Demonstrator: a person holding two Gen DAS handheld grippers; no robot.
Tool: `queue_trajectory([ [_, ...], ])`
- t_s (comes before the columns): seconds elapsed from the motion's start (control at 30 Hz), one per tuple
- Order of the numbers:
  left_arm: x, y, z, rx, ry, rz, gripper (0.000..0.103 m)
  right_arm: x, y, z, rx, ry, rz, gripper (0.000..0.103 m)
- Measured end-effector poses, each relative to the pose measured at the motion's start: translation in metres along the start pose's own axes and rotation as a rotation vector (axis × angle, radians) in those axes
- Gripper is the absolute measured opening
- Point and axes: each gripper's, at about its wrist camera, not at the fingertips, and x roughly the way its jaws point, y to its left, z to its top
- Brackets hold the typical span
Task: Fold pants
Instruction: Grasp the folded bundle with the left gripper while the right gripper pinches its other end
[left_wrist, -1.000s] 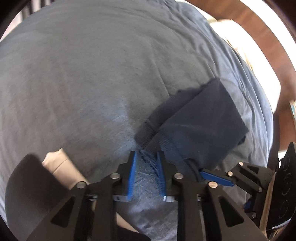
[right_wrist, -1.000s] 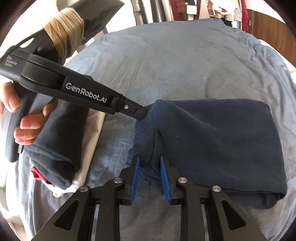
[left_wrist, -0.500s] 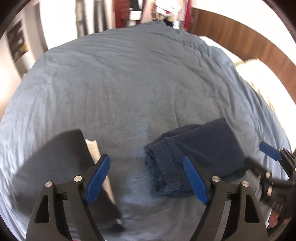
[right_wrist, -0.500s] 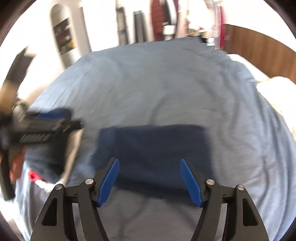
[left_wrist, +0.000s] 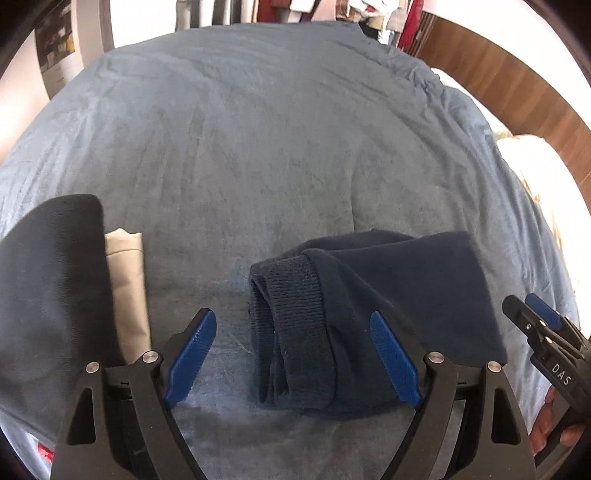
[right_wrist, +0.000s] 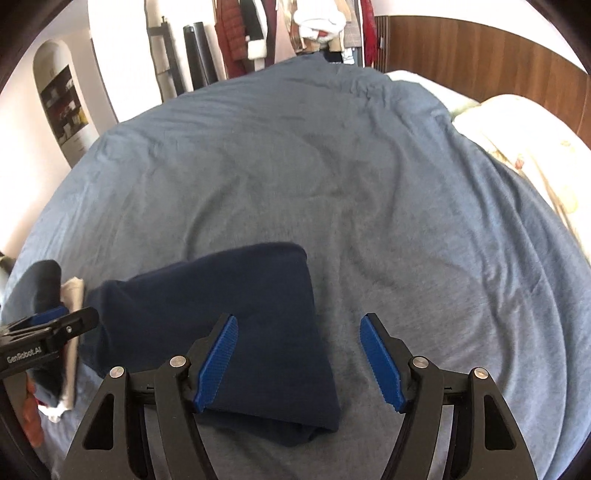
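Note:
The navy pants (left_wrist: 388, 295) lie folded in a compact bundle on the blue bedspread (left_wrist: 258, 129), ribbed cuffs (left_wrist: 291, 291) at the left end. My left gripper (left_wrist: 291, 317) hovers above the cuff end with its jaws opening wide, pads clear of the cloth. In the right wrist view the pants (right_wrist: 221, 295) sit lower left. My right gripper (right_wrist: 299, 319) is open over their right edge, gripping nothing. The left gripper's tip (right_wrist: 55, 325) shows at that view's left edge, and the right gripper's tip (left_wrist: 543, 321) at the left wrist view's right edge.
A pile of folded clothes, dark navy (left_wrist: 55, 277) over beige (left_wrist: 125, 280), sits just left of the pants. A cream pillow (right_wrist: 517, 129) and wooden headboard (right_wrist: 480, 48) bound the bed's far right. Hanging clothes (right_wrist: 295, 26) stand behind the bed.
Both grippers were shut on the pants' cuff end a second ago. They have let go, opened wide and drawn back, the right one sliding toward the pants' right edge.

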Motion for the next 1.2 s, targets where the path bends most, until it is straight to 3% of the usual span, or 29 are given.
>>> queue_trajectory([
  [0.23, 0.024, 0.006, -0.002, -0.019, 0.047, 0.021, 0.085, 0.03, -0.007, -0.002, -0.003, 0.041, 0.021, 0.07],
  [0.5, 0.045, 0.014, -0.001, -0.056, 0.095, -0.015, 0.087, 0.057, -0.018, -0.003, 0.072, 0.109, 0.058, 0.069],
  [0.73, 0.064, 0.022, -0.003, -0.094, 0.134, -0.076, 0.085, 0.071, -0.01, -0.007, 0.064, 0.139, 0.065, 0.061],
  [0.9, 0.075, 0.021, -0.003, -0.103, 0.148, -0.131, 0.07, 0.081, -0.008, -0.008, 0.066, 0.163, 0.073, 0.057],
  [1.1, 0.084, 0.024, -0.001, -0.151, 0.153, -0.184, 0.065, 0.088, -0.007, -0.009, 0.078, 0.18, 0.076, 0.053],
  [1.2, 0.085, 0.026, -0.003, -0.175, 0.148, -0.202, 0.063, 0.081, 0.001, -0.01, 0.035, 0.154, 0.027, 0.053],
])
